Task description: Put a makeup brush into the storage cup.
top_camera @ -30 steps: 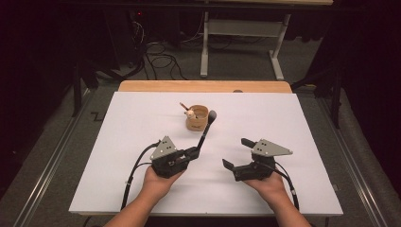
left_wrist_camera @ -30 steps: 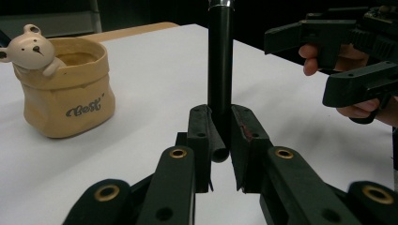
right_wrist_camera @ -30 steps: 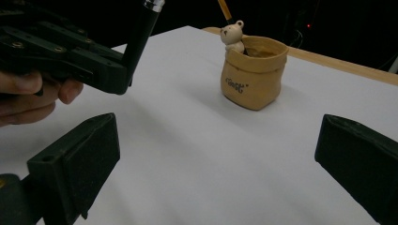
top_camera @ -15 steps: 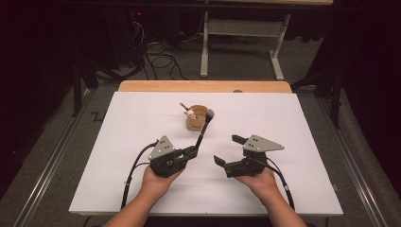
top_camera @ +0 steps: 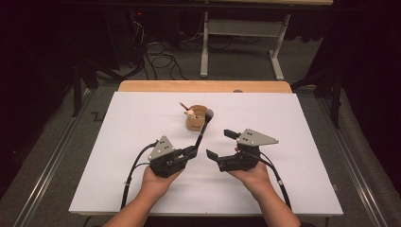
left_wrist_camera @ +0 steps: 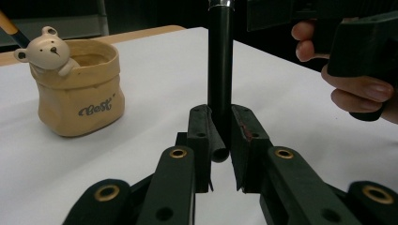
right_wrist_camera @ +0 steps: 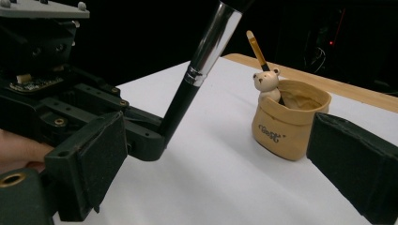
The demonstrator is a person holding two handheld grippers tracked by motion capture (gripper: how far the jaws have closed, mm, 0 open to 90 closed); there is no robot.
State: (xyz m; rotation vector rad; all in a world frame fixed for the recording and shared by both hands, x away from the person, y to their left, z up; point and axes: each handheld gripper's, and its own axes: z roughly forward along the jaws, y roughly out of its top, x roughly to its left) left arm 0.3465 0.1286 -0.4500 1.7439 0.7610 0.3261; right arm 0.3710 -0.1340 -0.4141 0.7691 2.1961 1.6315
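- The table (top_camera: 302,142) carries a pot (top_camera: 196,118) at its centre, toward the far side.
- A small brush (top_camera: 183,106) stands in the pot, leaning left.
- The left gripper (top_camera: 188,154) lies near and left of the pot; a large brush (top_camera: 203,129) rises from it, tilted toward the pot's right.
- The right gripper (top_camera: 222,144) lies just right of the left gripper, near and right of the pot.

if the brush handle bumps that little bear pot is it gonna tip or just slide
Probably slide first: the bear pot is squat, with a base about as wide as its mouth. It looks like a small ceramic piece on smooth white table, so likely light enough to skid. The pencil-like stick leaning out could shift. The left tool holds the makeup brush near its end.
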